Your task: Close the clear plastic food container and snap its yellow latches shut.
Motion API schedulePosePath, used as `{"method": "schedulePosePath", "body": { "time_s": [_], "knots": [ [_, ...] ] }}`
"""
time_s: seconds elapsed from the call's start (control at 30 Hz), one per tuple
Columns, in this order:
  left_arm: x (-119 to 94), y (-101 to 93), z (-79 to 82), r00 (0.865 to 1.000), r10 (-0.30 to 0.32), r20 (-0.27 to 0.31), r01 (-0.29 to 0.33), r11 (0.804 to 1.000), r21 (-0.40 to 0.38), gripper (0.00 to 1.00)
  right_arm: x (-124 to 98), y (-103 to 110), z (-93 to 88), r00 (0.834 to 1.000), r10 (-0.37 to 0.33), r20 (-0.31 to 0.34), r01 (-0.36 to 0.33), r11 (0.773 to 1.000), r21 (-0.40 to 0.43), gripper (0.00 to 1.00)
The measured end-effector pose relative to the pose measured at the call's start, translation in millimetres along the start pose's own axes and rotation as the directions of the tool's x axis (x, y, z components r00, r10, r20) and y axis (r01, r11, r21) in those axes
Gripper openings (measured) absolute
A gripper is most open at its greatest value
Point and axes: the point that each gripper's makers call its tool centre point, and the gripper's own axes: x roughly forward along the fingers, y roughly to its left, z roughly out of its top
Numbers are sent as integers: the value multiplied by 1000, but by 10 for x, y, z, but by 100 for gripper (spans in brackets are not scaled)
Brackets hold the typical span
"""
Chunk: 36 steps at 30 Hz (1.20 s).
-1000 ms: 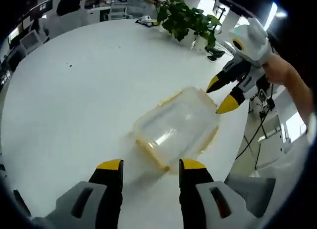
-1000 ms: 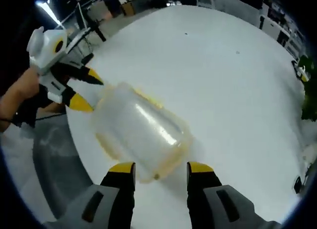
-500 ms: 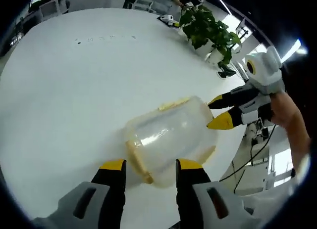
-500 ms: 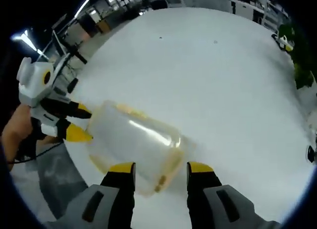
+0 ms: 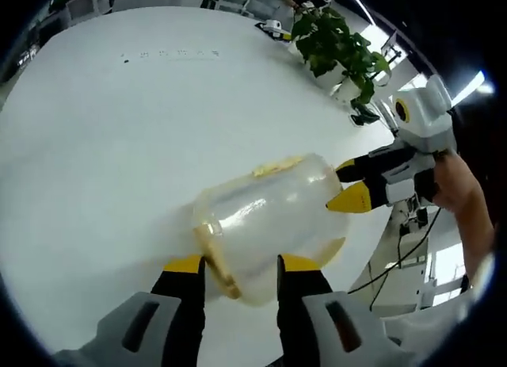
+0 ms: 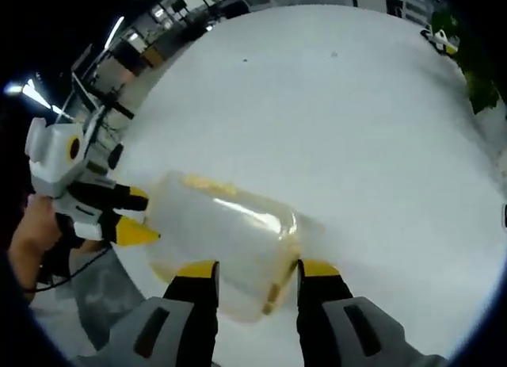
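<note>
A: Container [image 5: 265, 224] position?
B: On the white table [image 5: 103, 145], one end between the left gripper's [image 5: 238, 265] parted jaws, the other between the right gripper's [image 6: 248, 268].
A: Contents?
B: Can't tell; lid on.

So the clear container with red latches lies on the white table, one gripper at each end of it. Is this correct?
Not quite: the latches are yellow, not red, as the left gripper view shows. The rest holds: the clear container lies on the white table, with the left gripper and right gripper at opposite ends.
</note>
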Motion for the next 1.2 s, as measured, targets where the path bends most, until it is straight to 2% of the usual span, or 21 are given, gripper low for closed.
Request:
{"method": "schedulePosePath", "body": {
  "time_s": [0.03,0.07,0.1,0.13,0.23,0.4,0.57,0.93,1.2],
  "knots": [
    [11,-9,0,1000,-5,-6,5,1000,-9,31,7,9,2,1000,-2,1,2,1000,-5,36],
    [45,-121,72,997,-69,18,70,997,-15,28,7,6,4,1000,-1,-1,1,1000,-4,35],
    [60,6,29,1000,-7,-3,7,1000,-22,28,13,3,13,1000,0,-3,0,1000,13,34],
    [72,-10,6,999,-34,-14,33,999,-17,28,51,0,-38,999,38,-12,-38,999,18,33],
    [66,15,-7,999,-29,-17,29,999,-18,28,53,10,-56,1000,16,-26,-16,999,30,34],
    [33,66,-29,999,-34,5,34,999,-16,29,45,13,-22,1000,10,-7,-10,999,47,35],
    [15,40,-2,999,-36,-12,36,999,-4,29,29,24,-18,1000,-11,-4,11,997,75,36],
    [-13,28,5,999,-45,-7,45,998,40,30,12,45,-54,998,-53,41,47,990,134,37],
    [-26,40,12,999,-46,8,46,998,34,33,-1,53,-68,995,-28,91,16,991,134,39]
  ]
}}
